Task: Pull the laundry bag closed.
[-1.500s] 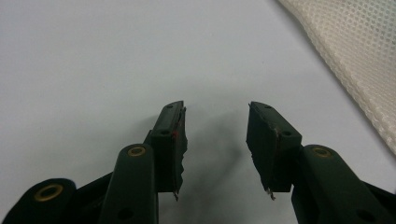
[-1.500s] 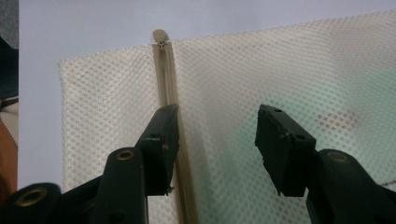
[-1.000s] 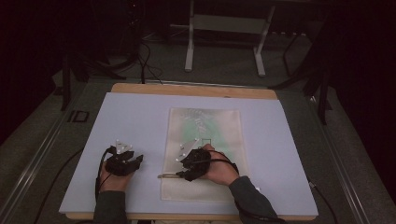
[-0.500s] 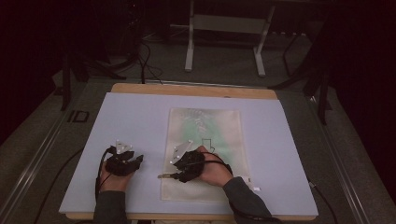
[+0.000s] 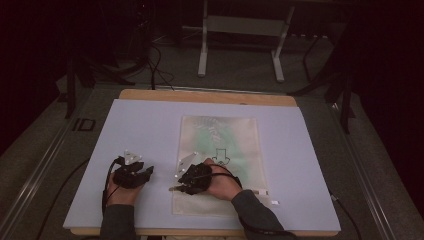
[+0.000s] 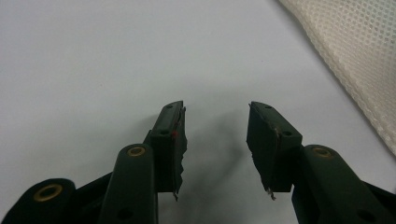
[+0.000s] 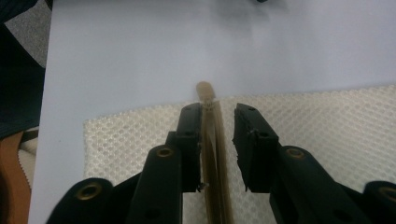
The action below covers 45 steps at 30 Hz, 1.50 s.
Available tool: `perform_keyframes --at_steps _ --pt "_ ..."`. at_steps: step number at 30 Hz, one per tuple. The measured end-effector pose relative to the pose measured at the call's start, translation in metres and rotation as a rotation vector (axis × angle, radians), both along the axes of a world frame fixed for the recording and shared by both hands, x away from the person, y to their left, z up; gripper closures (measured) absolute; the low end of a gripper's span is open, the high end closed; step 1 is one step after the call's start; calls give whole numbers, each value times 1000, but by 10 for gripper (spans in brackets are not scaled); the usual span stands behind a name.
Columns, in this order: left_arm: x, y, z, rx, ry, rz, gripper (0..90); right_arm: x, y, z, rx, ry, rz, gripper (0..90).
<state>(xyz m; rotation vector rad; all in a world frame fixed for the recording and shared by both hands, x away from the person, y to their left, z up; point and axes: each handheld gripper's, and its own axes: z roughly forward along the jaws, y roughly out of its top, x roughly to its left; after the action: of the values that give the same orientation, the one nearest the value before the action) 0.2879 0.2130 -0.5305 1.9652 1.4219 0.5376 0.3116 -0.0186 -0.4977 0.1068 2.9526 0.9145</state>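
Right gripper view: my right fingers [image 7: 213, 116] have just been closing around a thin tan stick [image 7: 212, 140] on the cream mesh mat [image 7: 327, 121], 1 pad touching; an off-centre pinch could flick it away. Left fingers [image 6: 215, 114] gape wide.

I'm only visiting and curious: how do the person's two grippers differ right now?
The left gripper has wide-open jaws with nothing between them, over the bare white table cover. The right gripper has its jaws narrowed, having just been closing, around a thin tan stick on the mesh mat; one jaw touches the stick, the other stands apart. Both are black and two-jawed.
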Motion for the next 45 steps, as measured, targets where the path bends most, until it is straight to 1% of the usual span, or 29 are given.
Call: perform_keyframes --at_steps 5,11,12,19,22,25,28,33,35,37,42,45 --pt "0 0 0 0 1 0 562 -1 6 -3 -6 3 9 747" --pt "0 0 0 1 1 -1 561 -1 15 -7 -9 9 12 708" --pt "0 0 0 1 0 -1 561 -1 16 -7 -9 16 12 704" --pt "0 0 0 2 4 -4 560 -1 28 -11 -21 22 14 699" --pt "0 0 0 2 4 -3 559 1 33 -12 -19 34 12 689" --pt "0 0 0 -1 4 -1 558 3 37 -16 -36 37 -2 695" --pt "0 0 0 -1 4 -1 558 3 42 -19 -54 16 1 716" --pt "0 0 0 -1 5 0 557 0 46 -17 -90 -6 -4 808" --pt "0 0 0 1 6 -1 557 -2 47 -16 -96 -14 -1 811" --pt "0 0 0 2 7 -4 558 -2 47 -16 -97 -22 3 812" --pt "0 0 0 3 6 -2 557 -2 46 -16 -87 -15 2 812" --pt "0 0 0 2 5 -1 557 -3 47 -15 -83 -19 4 813"
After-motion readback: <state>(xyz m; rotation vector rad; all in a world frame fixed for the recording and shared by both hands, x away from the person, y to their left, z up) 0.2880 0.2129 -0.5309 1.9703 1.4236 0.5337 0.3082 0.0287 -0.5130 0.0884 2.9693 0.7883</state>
